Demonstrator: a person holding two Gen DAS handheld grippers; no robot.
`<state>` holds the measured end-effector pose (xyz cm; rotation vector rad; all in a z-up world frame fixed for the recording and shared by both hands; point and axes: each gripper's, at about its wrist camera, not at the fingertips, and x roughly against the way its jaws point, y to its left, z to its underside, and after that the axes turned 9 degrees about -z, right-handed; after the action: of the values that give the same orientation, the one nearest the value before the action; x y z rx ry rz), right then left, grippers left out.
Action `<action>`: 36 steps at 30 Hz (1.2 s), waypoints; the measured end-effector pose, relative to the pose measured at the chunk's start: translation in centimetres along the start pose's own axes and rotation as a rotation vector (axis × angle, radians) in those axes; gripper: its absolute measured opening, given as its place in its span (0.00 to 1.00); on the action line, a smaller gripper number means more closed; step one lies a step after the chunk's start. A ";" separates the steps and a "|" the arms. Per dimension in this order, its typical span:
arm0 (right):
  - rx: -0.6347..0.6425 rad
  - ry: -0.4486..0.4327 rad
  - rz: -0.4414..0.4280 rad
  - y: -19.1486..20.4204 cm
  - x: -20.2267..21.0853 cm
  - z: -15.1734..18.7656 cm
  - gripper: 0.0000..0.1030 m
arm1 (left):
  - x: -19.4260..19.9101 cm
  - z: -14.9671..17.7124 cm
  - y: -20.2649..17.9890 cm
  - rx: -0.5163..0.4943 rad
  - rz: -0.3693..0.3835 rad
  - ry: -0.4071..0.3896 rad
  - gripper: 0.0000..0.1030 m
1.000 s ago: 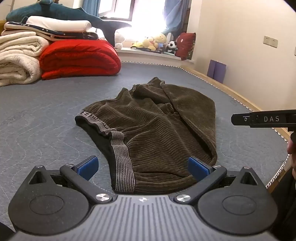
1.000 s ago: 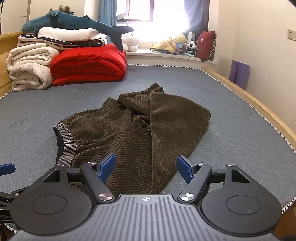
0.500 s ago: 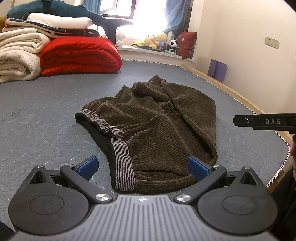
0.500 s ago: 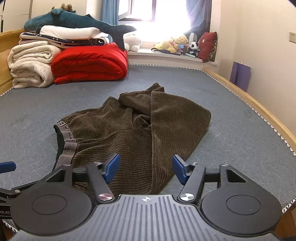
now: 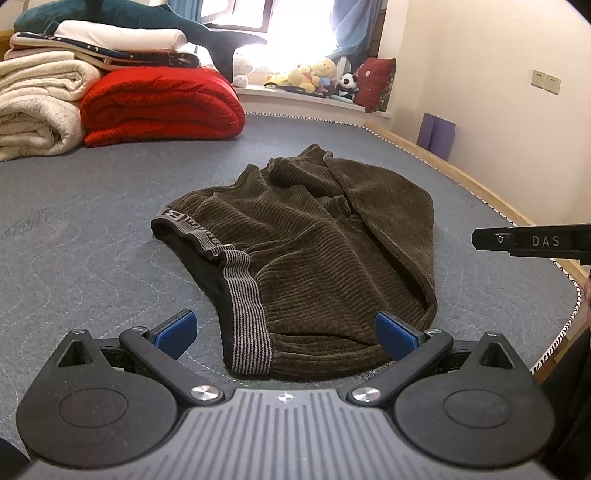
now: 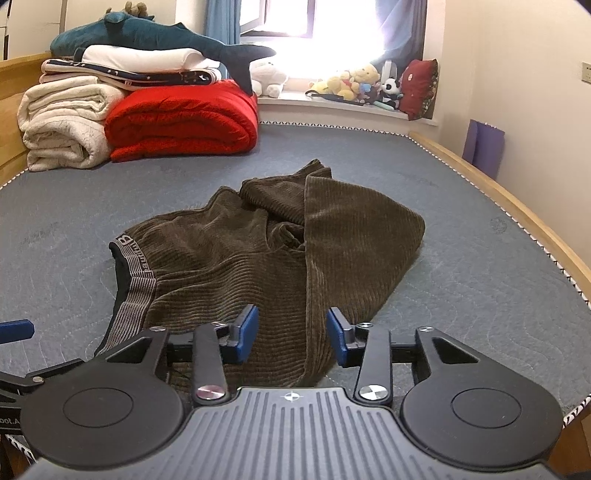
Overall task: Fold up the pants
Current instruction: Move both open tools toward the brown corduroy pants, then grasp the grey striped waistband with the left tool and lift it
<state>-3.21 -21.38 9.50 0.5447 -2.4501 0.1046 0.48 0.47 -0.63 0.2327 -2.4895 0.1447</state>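
The right tool (image 6: 291, 334) has narrowed and keeps closing, empty, over the pants (image 6: 273, 254) hem; left tool (image 5: 284, 328) wide open. Lower onto cloth before pinching.

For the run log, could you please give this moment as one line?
pants: crumpled on bed | left gripper: open | right gripper: jaws closing, nothing gripped

Bright window (image 6: 314, 22), grey mattress (image 6: 461, 295)

Grey quilted mattress (image 6: 461, 280) bears crumpled brown pants (image 6: 258, 258), folded blankets (image 6: 177, 122)
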 end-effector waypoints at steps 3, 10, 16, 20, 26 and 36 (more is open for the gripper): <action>0.001 0.012 0.001 0.0 -0.2 0.0 0.32 | -0.3 0.1 0.1 -0.007 0.010 0.023 0.63; -0.022 0.025 -0.020 -0.2 -0.3 -0.1 0.32 | -5.2 -0.2 3.1 0.139 0.054 0.133 0.30; -0.074 0.090 -0.053 -1.1 -1.1 0.1 0.32 | -11.0 -0.4 7.1 0.388 0.111 0.259 0.48; -0.125 0.116 -0.072 -2.0 -1.2 0.3 0.32 | -14.8 -0.8 9.0 0.536 0.172 0.291 0.54; -0.160 0.121 -0.095 -2.8 -1.2 0.2 0.32 | -18.8 -0.7 10.3 0.673 0.241 0.346 0.57; -0.187 0.141 -0.116 -3.5 -2.4 -0.2 0.32 | -22.9 -3.5 8.3 0.616 0.163 0.354 0.30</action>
<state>0.02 -23.67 8.05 0.5748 -2.2568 -0.1287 18.93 12.20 -12.00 0.2307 -2.0463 0.9400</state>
